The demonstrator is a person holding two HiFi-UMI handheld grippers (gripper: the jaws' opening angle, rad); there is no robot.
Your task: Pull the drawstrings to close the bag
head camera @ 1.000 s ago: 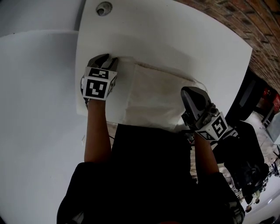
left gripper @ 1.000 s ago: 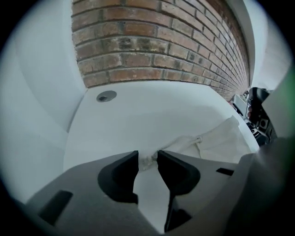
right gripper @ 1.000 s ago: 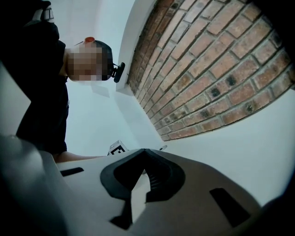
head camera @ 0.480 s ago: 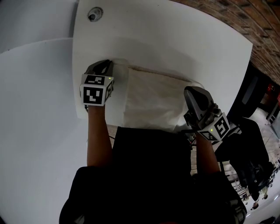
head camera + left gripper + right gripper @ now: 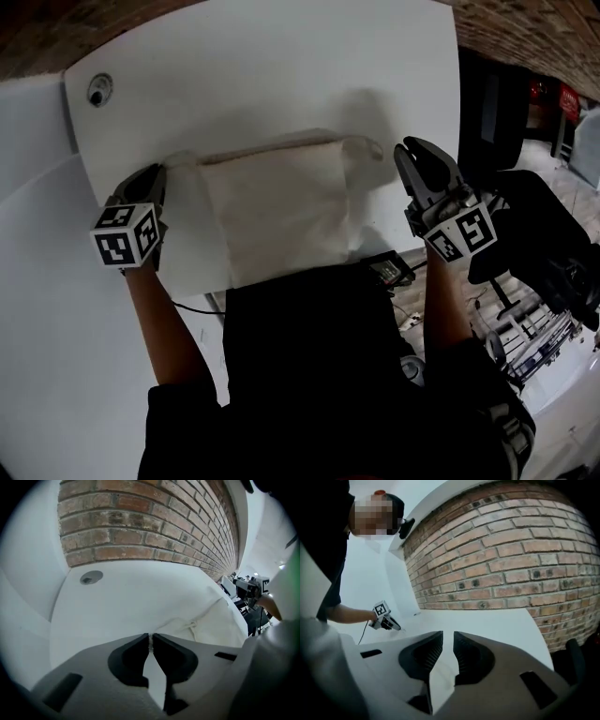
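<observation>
Cream cloth drawstring bag (image 5: 281, 216) on white table (image 5: 281, 75). Left gripper (image 5: 153, 176) clenched on thin cream drawstring (image 5: 149, 640). Right gripper (image 5: 415, 150) empty, jaws just parted; should pinch opposite cord, pull outward.

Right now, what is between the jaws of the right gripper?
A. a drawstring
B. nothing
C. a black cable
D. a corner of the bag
B: the jaws of the right gripper, which have just been opening, stand apart, and only the white table shows in the gap.
</observation>
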